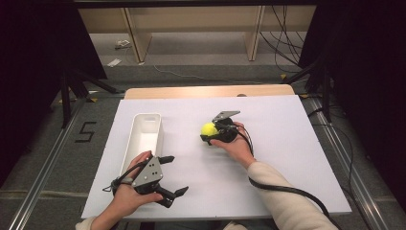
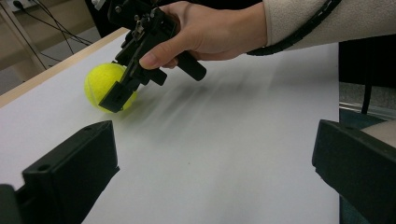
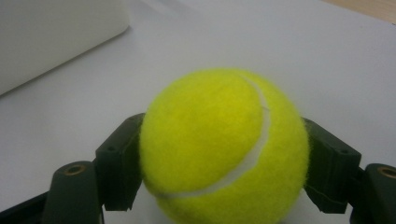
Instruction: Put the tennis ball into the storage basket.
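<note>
The right gripper (image 1: 210,132) was clamped on a yellow tennis ball (image 1: 208,128), one black jaw pressed against each side of it, as the right gripper view showed with the tennis ball (image 3: 224,149) squeezed between them. The ball sat near the middle of the white table (image 1: 287,158), low against its surface; whether it was touching the table could not be told. In the left gripper view the right hand (image 2: 205,30) held that gripper tilted down toward the ball (image 2: 105,86). The left gripper (image 1: 174,175) rested at the near left part of the table with its jaws spread wide and nothing between them. A white rectangular bin (image 1: 143,136) lay to the left of the ball, just beyond the left hand (image 1: 129,191), well apart from the ball.
</note>
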`<action>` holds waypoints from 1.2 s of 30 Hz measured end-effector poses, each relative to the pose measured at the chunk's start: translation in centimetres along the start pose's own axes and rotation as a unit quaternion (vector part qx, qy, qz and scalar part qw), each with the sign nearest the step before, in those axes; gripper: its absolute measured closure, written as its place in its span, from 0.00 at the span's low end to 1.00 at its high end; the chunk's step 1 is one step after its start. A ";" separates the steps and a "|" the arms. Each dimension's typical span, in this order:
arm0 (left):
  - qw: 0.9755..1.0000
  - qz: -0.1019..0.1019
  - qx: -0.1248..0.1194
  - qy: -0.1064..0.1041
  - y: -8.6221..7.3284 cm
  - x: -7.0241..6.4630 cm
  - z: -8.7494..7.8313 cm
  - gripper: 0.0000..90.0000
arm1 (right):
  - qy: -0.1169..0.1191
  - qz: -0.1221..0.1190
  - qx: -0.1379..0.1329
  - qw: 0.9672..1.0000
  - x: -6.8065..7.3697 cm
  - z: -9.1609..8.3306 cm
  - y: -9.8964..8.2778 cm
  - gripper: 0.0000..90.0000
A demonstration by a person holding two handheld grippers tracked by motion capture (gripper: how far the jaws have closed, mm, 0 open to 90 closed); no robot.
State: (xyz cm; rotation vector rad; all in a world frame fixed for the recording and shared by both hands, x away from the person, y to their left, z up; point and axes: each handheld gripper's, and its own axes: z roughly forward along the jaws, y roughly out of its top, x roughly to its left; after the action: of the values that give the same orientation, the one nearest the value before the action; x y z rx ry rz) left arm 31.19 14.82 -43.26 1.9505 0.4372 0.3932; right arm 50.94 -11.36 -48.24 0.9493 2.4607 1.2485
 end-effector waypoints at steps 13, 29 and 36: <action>1.000 0.000 0.000 0.000 0.0 0.0 0.0 0.00 | 0.003 -0.001 -0.017 1.000 0.2 -0.9 0.5 0.29; 1.000 0.000 0.000 0.000 0.0 0.0 0.0 0.00 | 0.002 0.001 -0.032 0.999 0.5 -1.8 1.1 0.29; 1.000 0.001 0.000 0.000 0.0 0.0 0.0 0.00 | 0.003 0.001 -0.040 0.999 0.6 -2.2 1.4 0.29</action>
State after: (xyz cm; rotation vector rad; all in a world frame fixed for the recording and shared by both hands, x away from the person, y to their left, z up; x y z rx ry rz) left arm 31.18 14.81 -43.26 1.9516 0.4363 0.3948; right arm 50.06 -11.84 -45.75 0.9297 2.3956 1.3413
